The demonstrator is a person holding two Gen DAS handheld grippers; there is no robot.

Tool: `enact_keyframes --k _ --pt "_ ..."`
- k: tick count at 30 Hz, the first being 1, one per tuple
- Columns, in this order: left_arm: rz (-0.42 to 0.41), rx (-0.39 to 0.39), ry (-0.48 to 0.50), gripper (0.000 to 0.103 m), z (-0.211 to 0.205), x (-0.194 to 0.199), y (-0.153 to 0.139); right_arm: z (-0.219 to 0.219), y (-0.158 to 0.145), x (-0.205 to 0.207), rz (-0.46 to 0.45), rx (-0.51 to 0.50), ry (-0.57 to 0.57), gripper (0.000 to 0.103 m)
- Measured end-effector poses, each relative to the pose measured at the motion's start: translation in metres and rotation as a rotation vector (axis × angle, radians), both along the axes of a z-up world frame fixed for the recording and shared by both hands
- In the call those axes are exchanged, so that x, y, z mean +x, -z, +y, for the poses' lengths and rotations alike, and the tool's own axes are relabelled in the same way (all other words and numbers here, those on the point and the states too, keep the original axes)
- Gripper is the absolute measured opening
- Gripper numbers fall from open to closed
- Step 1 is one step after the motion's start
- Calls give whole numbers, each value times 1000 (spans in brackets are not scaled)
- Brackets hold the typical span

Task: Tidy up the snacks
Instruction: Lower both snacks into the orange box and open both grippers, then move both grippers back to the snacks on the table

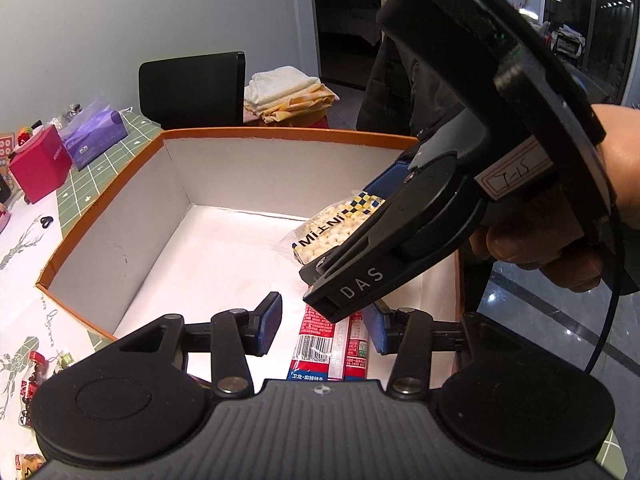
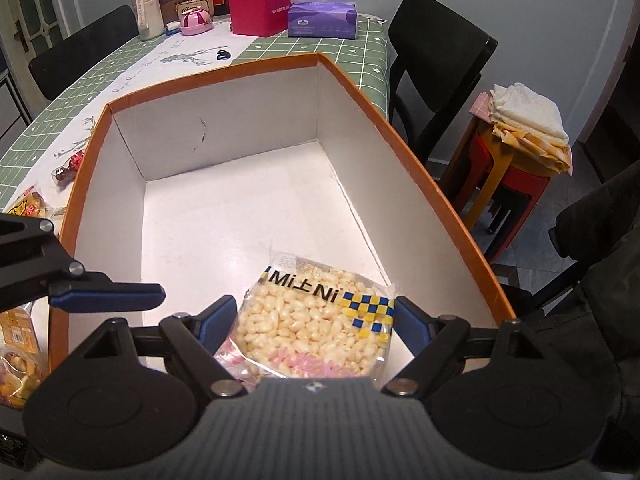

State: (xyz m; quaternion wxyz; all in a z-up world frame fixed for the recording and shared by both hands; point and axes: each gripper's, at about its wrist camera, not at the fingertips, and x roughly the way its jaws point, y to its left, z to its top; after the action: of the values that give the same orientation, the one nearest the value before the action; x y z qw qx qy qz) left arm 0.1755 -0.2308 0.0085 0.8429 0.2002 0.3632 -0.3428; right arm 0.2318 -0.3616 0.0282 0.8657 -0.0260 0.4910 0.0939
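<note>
Early stage: two packs in orange box (image 2: 420, 168), rest on table (image 2: 280, 50).
Right gripper (image 2: 312, 316) straddling puffed-rice pack (image 2: 316, 320), grip unclear; left gripper (image 1: 324, 320) open over red pack (image 1: 320, 344); loose snacks (image 2: 24, 208) at 9 o'clock.

An orange-rimmed cardboard box (image 2: 420, 160) with white inner walls sits open on the table, mostly bare inside. A clear packet of puffed rice cake (image 2: 316, 328), printed "Mi上Ni" with a blue-and-yellow checker patch, lies tilted at the box's 5 o'clock corner. A long red snack stick packet (image 1: 334, 344), barcode up, lies flat on the box floor near the 6 o'clock wall.
</note>
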Motion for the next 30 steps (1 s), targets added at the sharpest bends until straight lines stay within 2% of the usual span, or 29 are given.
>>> enact_keyframes --k 10,14,19,24,30 --pt "-37 -57 -14 59 15 -7 -23 6 -21 -6 -34 -31 12 85" --pt "-38 -120 -35 61 32 -11 -37 3 -39 -11 -68 -11 38 85" --pt "-63 -182 -64 77 57 -19 -51 8 -58 -23 -104 12 46 85" --pt "-123 -179 -77 78 74 -31 -59 20 -70 -33 -125 1 32 85" --pt "-157 -210 -144 78 105 -40 -65 40 -91 -47 -180 29 7 85"
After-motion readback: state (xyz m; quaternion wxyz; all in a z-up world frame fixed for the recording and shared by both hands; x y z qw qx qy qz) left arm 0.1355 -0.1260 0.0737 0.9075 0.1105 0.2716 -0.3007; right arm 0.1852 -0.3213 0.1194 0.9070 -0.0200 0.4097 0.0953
